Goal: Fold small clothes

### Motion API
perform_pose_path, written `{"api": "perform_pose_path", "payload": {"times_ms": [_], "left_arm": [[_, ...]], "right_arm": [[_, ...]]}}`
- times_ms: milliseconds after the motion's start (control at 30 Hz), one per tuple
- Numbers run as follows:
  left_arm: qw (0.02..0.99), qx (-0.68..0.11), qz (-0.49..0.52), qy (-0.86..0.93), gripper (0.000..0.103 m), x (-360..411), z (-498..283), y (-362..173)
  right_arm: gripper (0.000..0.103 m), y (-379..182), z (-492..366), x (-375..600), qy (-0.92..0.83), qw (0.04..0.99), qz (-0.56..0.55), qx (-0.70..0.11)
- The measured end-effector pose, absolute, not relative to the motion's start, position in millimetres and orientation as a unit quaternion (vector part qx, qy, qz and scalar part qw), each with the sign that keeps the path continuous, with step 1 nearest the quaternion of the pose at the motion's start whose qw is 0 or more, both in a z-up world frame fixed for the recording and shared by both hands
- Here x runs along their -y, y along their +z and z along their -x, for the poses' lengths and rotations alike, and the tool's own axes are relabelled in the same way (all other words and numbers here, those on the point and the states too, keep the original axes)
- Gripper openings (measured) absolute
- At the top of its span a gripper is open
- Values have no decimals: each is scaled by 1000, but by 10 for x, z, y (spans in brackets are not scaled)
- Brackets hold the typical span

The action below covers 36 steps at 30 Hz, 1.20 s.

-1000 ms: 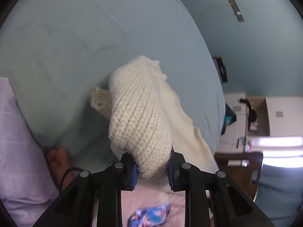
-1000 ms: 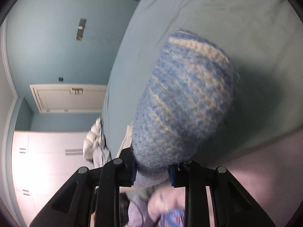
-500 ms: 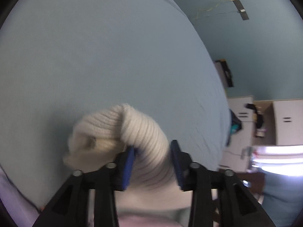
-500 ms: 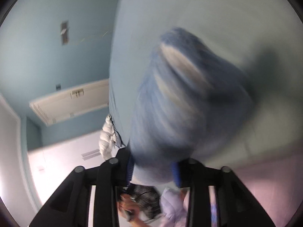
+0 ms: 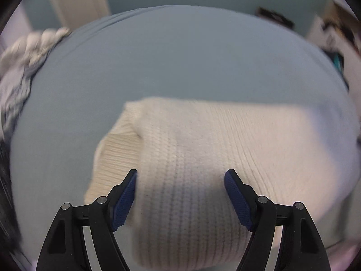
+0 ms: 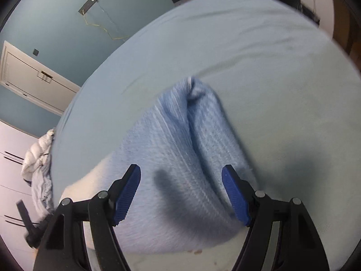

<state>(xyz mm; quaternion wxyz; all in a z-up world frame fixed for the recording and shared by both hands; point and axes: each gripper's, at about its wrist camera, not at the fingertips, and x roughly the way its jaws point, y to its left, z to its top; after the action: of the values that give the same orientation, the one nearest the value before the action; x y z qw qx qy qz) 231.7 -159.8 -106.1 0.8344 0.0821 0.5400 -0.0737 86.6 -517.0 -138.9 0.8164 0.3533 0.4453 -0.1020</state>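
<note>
A small knit garment lies on the light blue bed sheet (image 5: 180,63). Its cream part (image 5: 203,158) fills the lower left wrist view, with a ribbed cuff (image 5: 112,155) at its left edge. Its blue striped part (image 6: 180,158) lies bunched with a fold ridge in the right wrist view, and the cream part (image 6: 76,185) shows at its lower left. My left gripper (image 5: 180,194) is open just above the cream knit. My right gripper (image 6: 181,192) is open just above the blue knit. Neither holds anything.
A heap of white and grey clothes (image 5: 20,67) lies at the bed's left edge; it also shows in the right wrist view (image 6: 38,169). Blue walls, a white door (image 6: 33,83) and cluttered furniture (image 5: 334,36) surround the bed.
Both grippers have swung down toward the bed and opened, letting go of the cream and blue knit ends. The garment now lies on the sheet.
</note>
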Motion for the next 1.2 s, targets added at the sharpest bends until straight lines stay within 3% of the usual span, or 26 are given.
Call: {"api": "perform_pose_path", "payload": {"times_ms": [67, 133, 167, 200, 233, 400, 700, 767, 800, 867, 900, 933, 1033, 1133, 1200], "left_arm": [[846, -519, -100, -66, 84, 1627, -2249, -1173], [852, -517, -71, -45, 103, 1534, -2251, -1282], [847, -527, -48, -42, 103, 1463, -2285, -1333], [840, -541, -17, -50, 103, 1385, -2319, -1388], [834, -549, 9, -59, 103, 1318, -2341, -1430], [839, -535, -5, -96, 103, 1293, -2360, -1469], [837, -543, -6, -74, 103, 1188, -2393, -1370], [846, -530, -37, -41, 96, 1234, -2216, -1233], [856, -513, -58, -37, 94, 1335, -2166, -1124], [877, -464, -112, -56, 96, 1651, -2034, -907], [879, -454, -126, -67, 97, 1773, -1999, -885], [876, -453, -141, -87, 103, 1975, -1982, -907], [855, -483, -146, -118, 103, 2259, -2019, -1246], [865, -472, -131, -106, 103, 2254, -1962, -1546], [876, -449, -143, -105, 103, 2249, -1897, -1592]], "right_arm": [[62, -1421, -1053, 5119, -91, 820, -357, -438], [46, -1284, -1004, 4969, -75, 834, -333, -434], [43, -1176, -1038, 4908, -78, 836, -322, -437], [28, -1129, -1083, 4861, -82, 842, -304, -438], [23, -1100, -1066, 4818, -81, 849, -287, -436], [19, -951, -807, 4665, -89, 858, -284, -420], [18, -1240, -1043, 4539, -129, 854, -195, -465], [20, -1230, -1134, 4408, -146, 858, -163, -464], [26, -1229, -1162, 4379, -152, 860, -154, -462], [68, -1254, -1134, 4381, -190, 860, -143, -451], [98, -1273, -1096, 4440, -225, 856, -154, -439], [102, -1284, -1079, 4482, -229, 853, -177, -434], [102, -1077, -937, 4539, -228, 856, -246, -394], [102, -731, -937, 4103, -197, 908, -169, -328], [102, -714, -1066, 3752, -154, 919, -117, -344]]}}
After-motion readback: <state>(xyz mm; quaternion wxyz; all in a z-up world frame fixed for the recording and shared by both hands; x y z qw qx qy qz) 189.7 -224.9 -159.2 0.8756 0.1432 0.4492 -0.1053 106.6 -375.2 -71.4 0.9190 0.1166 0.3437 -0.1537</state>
